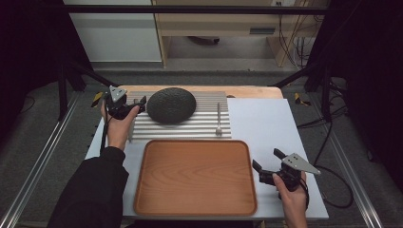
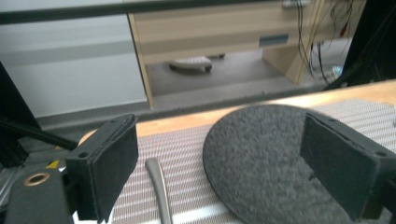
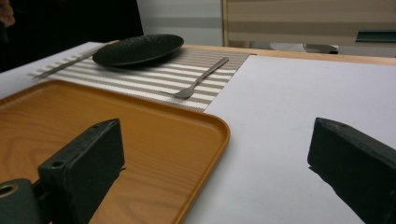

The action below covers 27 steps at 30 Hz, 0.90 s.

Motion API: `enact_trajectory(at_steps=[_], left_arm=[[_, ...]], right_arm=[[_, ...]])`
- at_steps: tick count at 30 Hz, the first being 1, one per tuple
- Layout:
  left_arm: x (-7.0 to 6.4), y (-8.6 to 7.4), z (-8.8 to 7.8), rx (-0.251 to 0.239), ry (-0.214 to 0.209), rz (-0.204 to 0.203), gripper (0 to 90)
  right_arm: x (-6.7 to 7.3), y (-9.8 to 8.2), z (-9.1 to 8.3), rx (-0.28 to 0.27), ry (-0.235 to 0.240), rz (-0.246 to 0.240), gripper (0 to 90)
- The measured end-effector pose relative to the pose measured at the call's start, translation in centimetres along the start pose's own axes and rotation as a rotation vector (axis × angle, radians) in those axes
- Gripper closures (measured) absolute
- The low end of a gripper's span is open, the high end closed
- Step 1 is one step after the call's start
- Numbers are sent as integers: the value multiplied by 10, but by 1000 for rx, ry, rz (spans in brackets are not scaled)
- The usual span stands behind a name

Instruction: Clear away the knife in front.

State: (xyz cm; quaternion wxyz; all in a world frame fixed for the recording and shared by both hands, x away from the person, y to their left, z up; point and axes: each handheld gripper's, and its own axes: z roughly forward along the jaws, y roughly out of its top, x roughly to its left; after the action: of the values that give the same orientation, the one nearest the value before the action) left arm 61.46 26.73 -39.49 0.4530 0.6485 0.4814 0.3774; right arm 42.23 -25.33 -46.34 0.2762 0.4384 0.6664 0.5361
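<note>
The dark plate [image 1: 171, 105] lay on the striped placemat [image 1: 199, 124] at the far side of the surface [image 1: 266, 123], towards the mat's left half. In the left gripper view its rough, speckled top [image 2: 261, 158] lay between and beyond the two black fingers [image 2: 109, 163], nearer the right-hand one, and no pad touched it. A slim metal utensil [image 2: 159, 191] rested on the mat just left of the plate, between the plate's rim and the left-hand finger. The left gripper [image 1: 135, 105] hovered at the mat's left edge, just beside the plate, its fingers spread wide with nothing clamped.

Further right on the same mat lay a fork [image 1: 218, 119], well apart from the plate; the right gripper view showed it [image 3: 201, 78] lying lengthwise across the stripes. Nearer the person sat an orange wooden tray [image 1: 142, 190], touching or nearly touching the mat's near edge.

The right gripper [image 1: 266, 164] was held over the pale surface just beside the tray's right rim [image 3: 219, 135], its fingers [image 3: 88, 163] also wide apart and holding nothing.
</note>
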Motion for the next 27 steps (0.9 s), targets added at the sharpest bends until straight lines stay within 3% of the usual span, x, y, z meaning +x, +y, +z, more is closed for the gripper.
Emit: enact_trajectory(at_steps=[2, 4, 5, 7, 11, 14, 20, 22, 27], left_arm=[[2, -1, 2, -14, 7, -3, 116], [3, -3, 5, -13, 9, 2, 117], [4, -6, 9, -1, 12, -4, 115], [5, -8, 11, 17, 21, 11, 116], [7, -12, 14, 38, 20, -1, 115], [10, -17, 17, 57, 21, -43, 117], [17, -23, 19, 88, 43, -50, 135], [19, -25, 20, 94, 38, -72, 145], [21, -28, 25, 95, 55, -61, 124]], right_arm=[[-1, 0, 1, -12, 10, 23, 40], [0, -1, 2, -9, 17, 16, 40], [2, -1, 3, 1, 10, -7, 43], [4, 0, 4, 4, 10, -19, 44], [5, -1, 5, 19, 1, -43, 48], [4, -1, 4, 20, -2, -43, 47], [4, -1, 3, 17, -5, -34, 47], [3, -1, 3, 8, 3, -15, 46], [3, -1, 3, 8, 4, -12, 45]])
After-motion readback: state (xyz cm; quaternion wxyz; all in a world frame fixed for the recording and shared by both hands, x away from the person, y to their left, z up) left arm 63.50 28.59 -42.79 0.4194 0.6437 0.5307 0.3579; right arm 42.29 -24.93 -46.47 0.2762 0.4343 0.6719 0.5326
